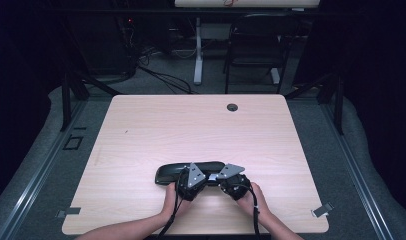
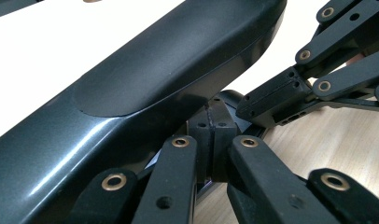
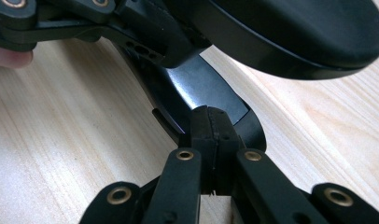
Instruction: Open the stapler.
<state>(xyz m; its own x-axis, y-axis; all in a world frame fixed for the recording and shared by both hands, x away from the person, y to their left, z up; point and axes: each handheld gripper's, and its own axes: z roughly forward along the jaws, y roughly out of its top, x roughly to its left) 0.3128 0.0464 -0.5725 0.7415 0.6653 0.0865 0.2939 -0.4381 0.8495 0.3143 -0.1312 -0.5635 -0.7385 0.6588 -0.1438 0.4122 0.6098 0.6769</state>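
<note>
A long, glossy black case-like object (image 1: 177,171) lies on the wooden table (image 1: 191,125) near the front edge. My left gripper (image 1: 205,178) sits at its right end. In the left gripper view the pads (image 2: 213,135) are pressed together just under the object's dark rounded body (image 2: 145,74), jaws shut, with nothing seen between them. My right gripper (image 1: 217,178) faces it from the right. In the right gripper view its pads (image 3: 214,128) are shut, their tips against a shiny curved lower part (image 3: 197,84) beneath the object's oval end (image 3: 299,32).
The table has a round cable hole (image 1: 232,107) at the back. A black chair (image 1: 256,45) and a white desk leg (image 1: 197,55) stand on the floor beyond it. Metal clips (image 1: 322,210) sit at the front corners.
</note>
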